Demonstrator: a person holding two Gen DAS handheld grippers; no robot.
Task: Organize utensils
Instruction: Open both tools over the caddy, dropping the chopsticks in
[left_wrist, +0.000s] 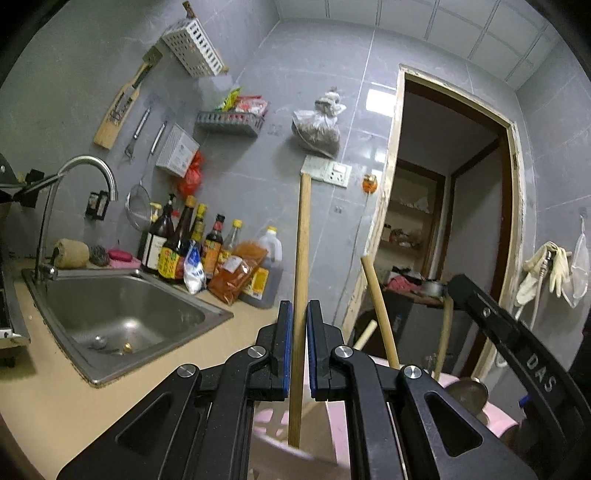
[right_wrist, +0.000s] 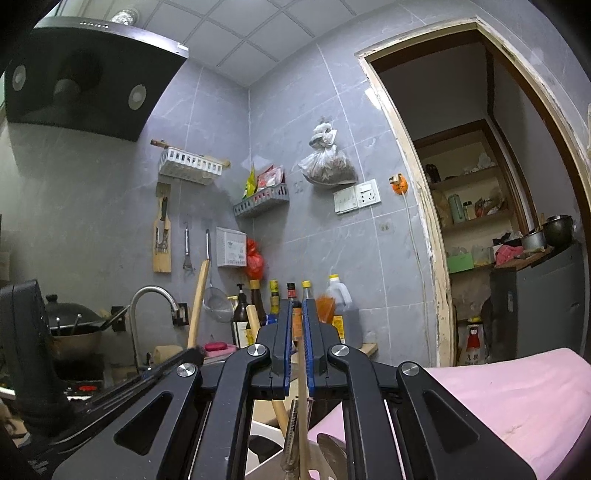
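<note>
The left gripper (left_wrist: 299, 314) is pinching a long wooden handle (left_wrist: 302, 258) that stands nearly upright, its lower end dropping into a pink holder (left_wrist: 498, 415) just below the fingers, where two more wooden handles (left_wrist: 380, 314) and what looks like a metal ladle bowl (left_wrist: 469, 393) already lean. The right gripper (right_wrist: 298, 314) is pressed together on a thin pale stick (right_wrist: 302, 406) – probably a chopstick or slim handle, though the view under the jaws is too cramped to be sure – with a ridged metal utensil (right_wrist: 291, 424) and a flat steel blade (right_wrist: 330, 448) just beside it over the pink holder's rim (right_wrist: 517, 398). From the left wrist the right tool's black frame (left_wrist: 517, 343) sits close on the far side of the holder, so both tools are crowding one small opening. The likely trouble from here: letting the long handle go while it is this upright and top-heavy could let it tip out toward the sink (left_wrist: 122, 314) or knock the leaning handles, and any sideways pull by either hand – both gripping things inside the same holder – could drag or topple the holder itself
</note>
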